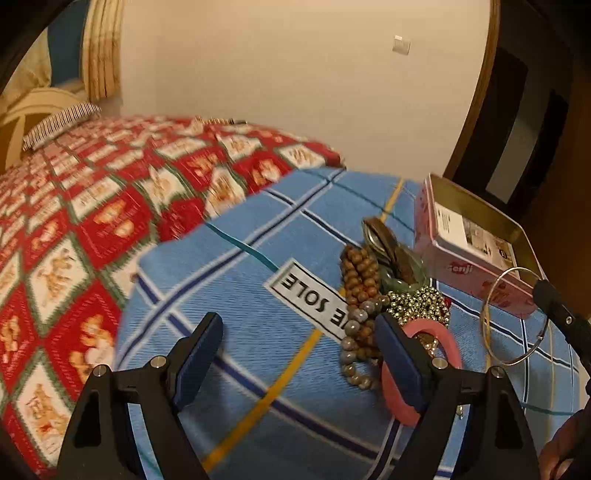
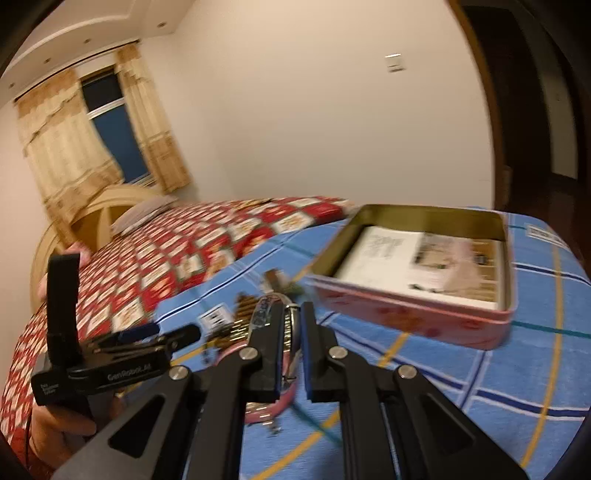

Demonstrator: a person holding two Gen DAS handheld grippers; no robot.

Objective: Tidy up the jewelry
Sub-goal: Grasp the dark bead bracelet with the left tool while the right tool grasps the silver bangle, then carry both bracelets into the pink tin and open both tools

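A bed [image 2: 155, 266] with a red patterned quilt [image 1: 74, 206] and a pale wooden headboard [image 2: 92, 210] stands against plain cream walls [image 2: 314, 110], beige curtains [image 2: 62, 147] flank a dark window [image 2: 114, 125], and recessed ceiling lights [image 2: 160, 25] glow above

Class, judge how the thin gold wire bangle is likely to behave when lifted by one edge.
The thin gold wire bangle looks stiff: it keeps a round hoop while the right claw pinches its rim. It is probably light, being so thin. The smooth wire may slip or swing between the pads.
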